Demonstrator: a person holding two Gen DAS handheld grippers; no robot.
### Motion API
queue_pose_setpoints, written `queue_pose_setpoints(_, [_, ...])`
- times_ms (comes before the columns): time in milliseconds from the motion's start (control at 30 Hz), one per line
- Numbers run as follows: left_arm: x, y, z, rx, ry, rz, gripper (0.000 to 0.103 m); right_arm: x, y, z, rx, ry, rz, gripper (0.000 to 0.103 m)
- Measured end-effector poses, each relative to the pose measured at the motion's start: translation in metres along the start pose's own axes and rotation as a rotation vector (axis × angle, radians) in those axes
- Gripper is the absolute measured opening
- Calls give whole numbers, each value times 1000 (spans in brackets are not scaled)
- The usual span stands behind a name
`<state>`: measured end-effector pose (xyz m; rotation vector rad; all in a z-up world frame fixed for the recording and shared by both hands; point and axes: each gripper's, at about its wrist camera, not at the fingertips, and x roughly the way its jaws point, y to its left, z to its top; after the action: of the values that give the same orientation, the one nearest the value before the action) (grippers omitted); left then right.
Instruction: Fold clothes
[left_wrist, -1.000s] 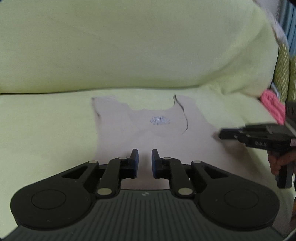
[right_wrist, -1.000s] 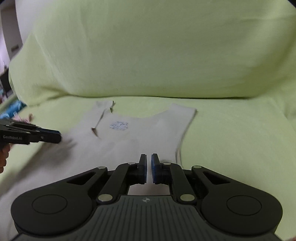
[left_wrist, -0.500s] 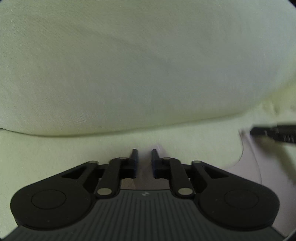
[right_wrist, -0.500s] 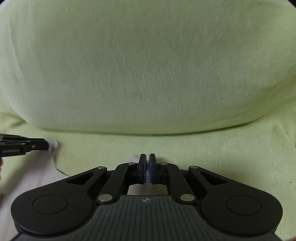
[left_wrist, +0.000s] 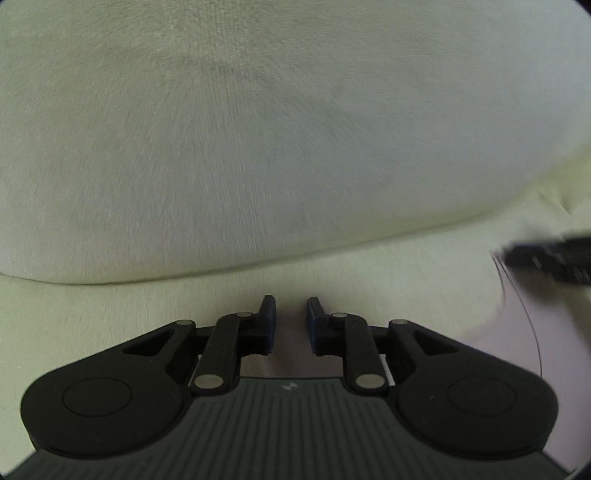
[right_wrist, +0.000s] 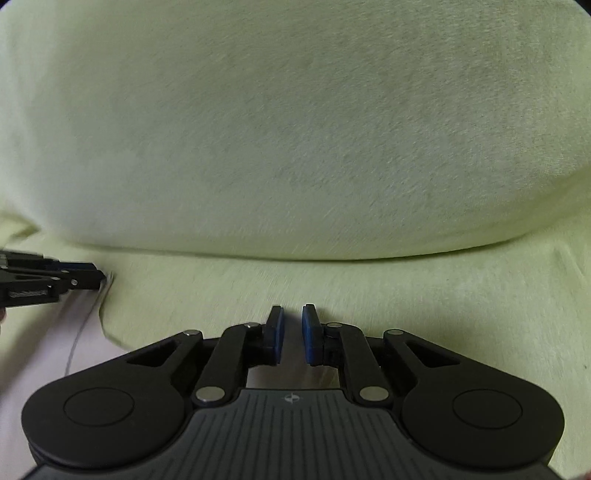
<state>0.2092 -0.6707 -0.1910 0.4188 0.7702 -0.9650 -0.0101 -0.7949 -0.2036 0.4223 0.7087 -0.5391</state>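
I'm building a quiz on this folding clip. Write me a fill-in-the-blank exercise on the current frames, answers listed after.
1. The sofa cover behind both grippers is light ____ in colour.
2. The pads on the right gripper fingers are ____.
3. In the right wrist view, the left gripper appears at the ____ edge of the picture.
4. The pale garment lies on the sofa ____, not on the backrest.

Missing words: green; blue; left; seat

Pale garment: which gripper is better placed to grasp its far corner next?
Probably left: the left gripper sits at a far corner of the pale garment, while the right gripper points past it over green sofa cover.
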Motion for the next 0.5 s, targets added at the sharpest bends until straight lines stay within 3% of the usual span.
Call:
queue_pose_setpoints(133, [-68,13,-10,-72,-79,-47,17,-69,5,-11,-14,-97,-25,28])
queue_pose_setpoints(200, [-119,22,-31,-73,-91,-52,18,-125,1,-32,10,-142,8,40])
queue_pose_setpoints(267, [-172,23,-63,-46,-97,-63,20,-174,-1,-64,43,-151,50,41])
queue_pose_setpoints(400, [-251,2,-141,6,-71,-183,22,-245,14,-138,38,-48,82,40])
queue_pose_setpoints(500, [-280,-31,-202,85,-11,-214,22,-269,32,-190,27,49,65,40])
